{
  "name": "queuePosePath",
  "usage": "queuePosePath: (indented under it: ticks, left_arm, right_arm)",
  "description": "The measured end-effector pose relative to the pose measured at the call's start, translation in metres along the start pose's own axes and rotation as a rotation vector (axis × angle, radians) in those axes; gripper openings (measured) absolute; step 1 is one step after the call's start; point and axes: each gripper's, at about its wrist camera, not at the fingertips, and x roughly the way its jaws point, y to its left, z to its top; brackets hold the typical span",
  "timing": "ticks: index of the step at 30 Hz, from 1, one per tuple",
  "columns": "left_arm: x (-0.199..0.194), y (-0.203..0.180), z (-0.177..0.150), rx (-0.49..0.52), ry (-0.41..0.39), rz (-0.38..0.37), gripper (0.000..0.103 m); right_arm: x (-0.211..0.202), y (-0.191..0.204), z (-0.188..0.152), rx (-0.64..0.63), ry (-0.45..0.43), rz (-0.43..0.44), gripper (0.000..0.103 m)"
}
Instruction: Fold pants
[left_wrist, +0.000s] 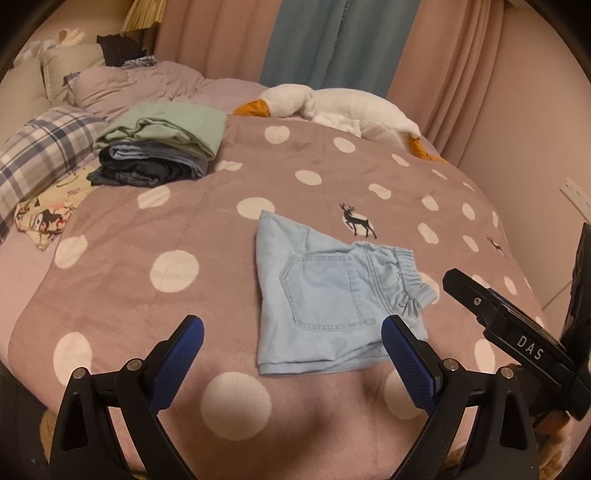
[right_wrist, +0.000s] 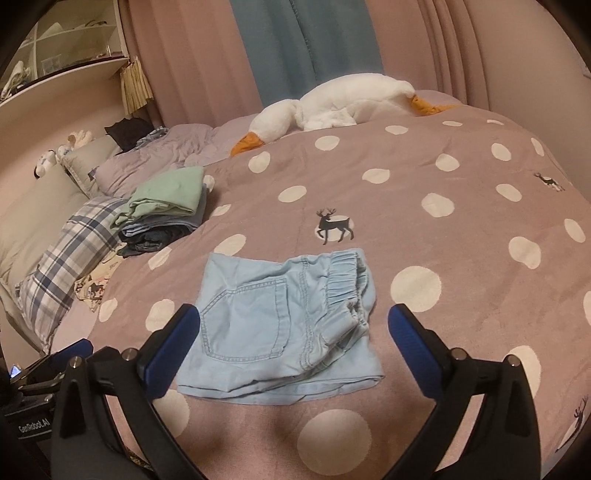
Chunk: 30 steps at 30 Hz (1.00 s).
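Light blue denim shorts (left_wrist: 325, 295) lie folded flat on the bed, back pocket up, elastic waistband to the right. The right wrist view has the same shorts (right_wrist: 280, 325) straight ahead. My left gripper (left_wrist: 293, 332) hovers above the near edge of the shorts, open wide, with nothing between its blue pads (left_wrist: 181, 354). My right gripper (right_wrist: 290, 325) is likewise open above the shorts and holds nothing. In the left wrist view the right gripper's black body (left_wrist: 517, 332) shows at the right edge.
The bed's mauve blanket (left_wrist: 184, 229) has white dots and deer prints. A stack of folded clothes (left_wrist: 159, 147) sits at the far left, near a plaid pillow (left_wrist: 40, 155). A white plush goose (left_wrist: 332, 105) lies at the far edge before the curtains.
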Motion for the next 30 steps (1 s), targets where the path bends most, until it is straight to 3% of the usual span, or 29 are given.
queuePosePath:
  ticks: [4,16,21,26,30]
  left_arm:
    - [-0.003,-0.002,0.002,0.005,0.005,-0.029,0.096]
    - [-0.014,0.020,0.020,-0.027,0.014,-0.078,0.100]
    - [-0.010,0.021,0.019,-0.022,0.046,-0.084,0.101]
    - [0.000,0.002,0.016,0.015,0.095,-0.114,0.101]
    - [0.012,-0.015,0.016,0.047,0.127,-0.126,0.101]
  right_arm:
    - [-0.013,0.005,0.003,0.004,-0.011,-0.041,0.103]
    - [-0.066,0.075,0.024,-0.077,-0.135,0.013,0.103]
    - [-0.050,0.070,0.018,-0.093,-0.069,-0.101,0.103]
    - [-0.041,0.041,0.011,-0.020,0.013,-0.161,0.103]
    - [-0.044,0.018,0.010,0.018,0.027,-0.229,0.103]
